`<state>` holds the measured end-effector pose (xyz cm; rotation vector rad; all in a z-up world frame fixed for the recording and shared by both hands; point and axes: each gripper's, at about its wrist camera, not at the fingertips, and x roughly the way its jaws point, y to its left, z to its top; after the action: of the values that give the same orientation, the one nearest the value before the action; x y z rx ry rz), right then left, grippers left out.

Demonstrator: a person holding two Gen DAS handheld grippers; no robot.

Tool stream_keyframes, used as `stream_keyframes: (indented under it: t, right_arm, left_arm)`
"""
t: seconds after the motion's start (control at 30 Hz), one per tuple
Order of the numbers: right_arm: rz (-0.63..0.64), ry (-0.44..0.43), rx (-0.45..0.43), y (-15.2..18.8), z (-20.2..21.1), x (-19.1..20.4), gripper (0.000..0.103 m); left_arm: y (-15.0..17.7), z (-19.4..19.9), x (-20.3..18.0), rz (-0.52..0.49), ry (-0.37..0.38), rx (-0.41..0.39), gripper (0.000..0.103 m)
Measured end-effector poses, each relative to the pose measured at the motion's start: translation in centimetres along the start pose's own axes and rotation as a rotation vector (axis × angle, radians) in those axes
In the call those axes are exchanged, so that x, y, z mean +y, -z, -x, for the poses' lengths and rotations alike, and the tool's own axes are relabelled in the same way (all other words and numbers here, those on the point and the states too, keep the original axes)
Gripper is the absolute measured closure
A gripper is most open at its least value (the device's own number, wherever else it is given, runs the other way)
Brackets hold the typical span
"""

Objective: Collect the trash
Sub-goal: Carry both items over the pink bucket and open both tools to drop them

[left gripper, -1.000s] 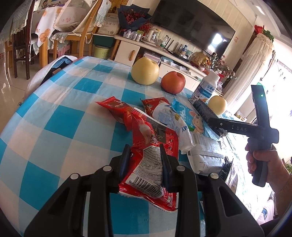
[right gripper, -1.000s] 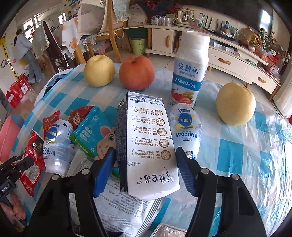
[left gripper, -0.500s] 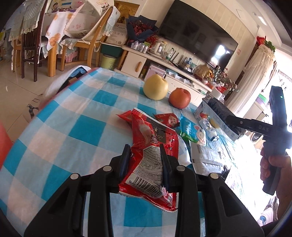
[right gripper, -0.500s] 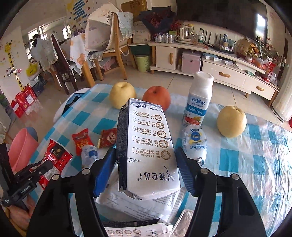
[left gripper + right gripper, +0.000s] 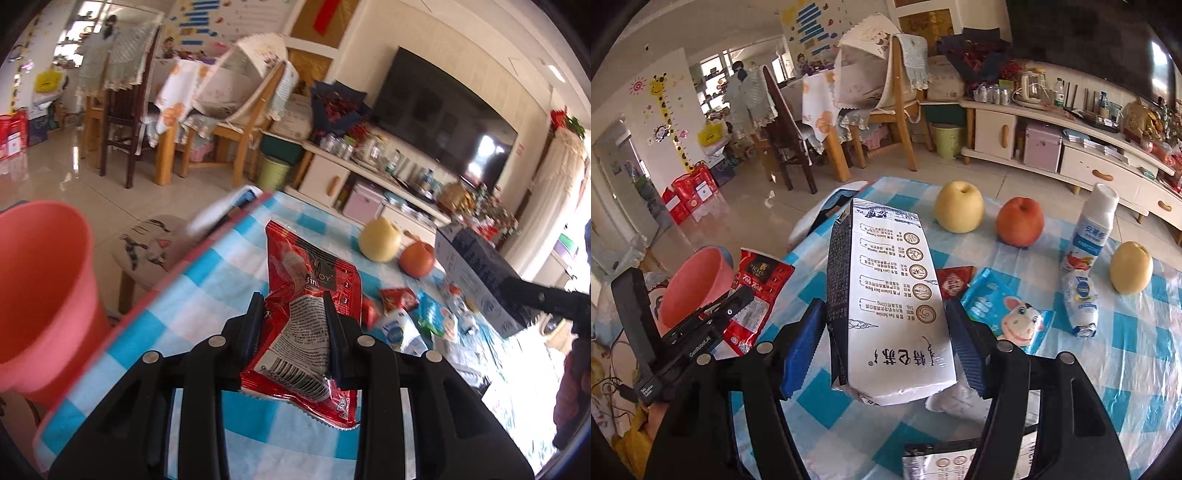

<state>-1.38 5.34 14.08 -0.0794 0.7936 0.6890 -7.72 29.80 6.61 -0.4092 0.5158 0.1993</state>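
Note:
My left gripper (image 5: 293,325) is shut on a red snack wrapper (image 5: 310,295) and holds it above the left edge of the blue-checked table (image 5: 207,291); both also show in the right wrist view, the gripper (image 5: 701,325) and the wrapper (image 5: 757,291). A pink bin (image 5: 40,280) stands just left of the table, also in the right wrist view (image 5: 694,284). My right gripper (image 5: 886,343) is shut on a white milk carton (image 5: 894,306), held above the table; the carton shows in the left wrist view (image 5: 476,269).
On the table lie a small red packet (image 5: 955,280), a blue cow wrapper (image 5: 1004,306), a yogurt pouch (image 5: 1080,299), a white bottle (image 5: 1093,229), two pears (image 5: 958,206) and an apple (image 5: 1019,221). A stool (image 5: 155,243) stands beside the bin.
Both grippers have lifted their loads. The left one has swung left with the red wrapper to the table's edge, bringing the pink bin into view. The right one has risen and pulled back.

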Motion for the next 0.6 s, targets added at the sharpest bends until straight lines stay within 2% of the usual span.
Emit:
stream_keyframes:
  t: [0.27,0.4,0.6]
  right_arm:
    - [0.073,-0.094,0.042,0.5,-3.3,7.9,0.036]
    - [0.082,-0.158,0.057,0.5,-5.4,11.7,0.036]
    - [0.079,-0.285,0.066,-1.1,-8.5,17.8,0.036]
  left_arm:
    - [-1.6,3.1,4.7,0.113,-0.166,-0.118,0.07]
    - [-2.5,5.5,8.1,0.197,-0.274,-0.201,0.07]
    - [-3.3,7.4,13.5,0.349,-0.394,-0.232,0.07]
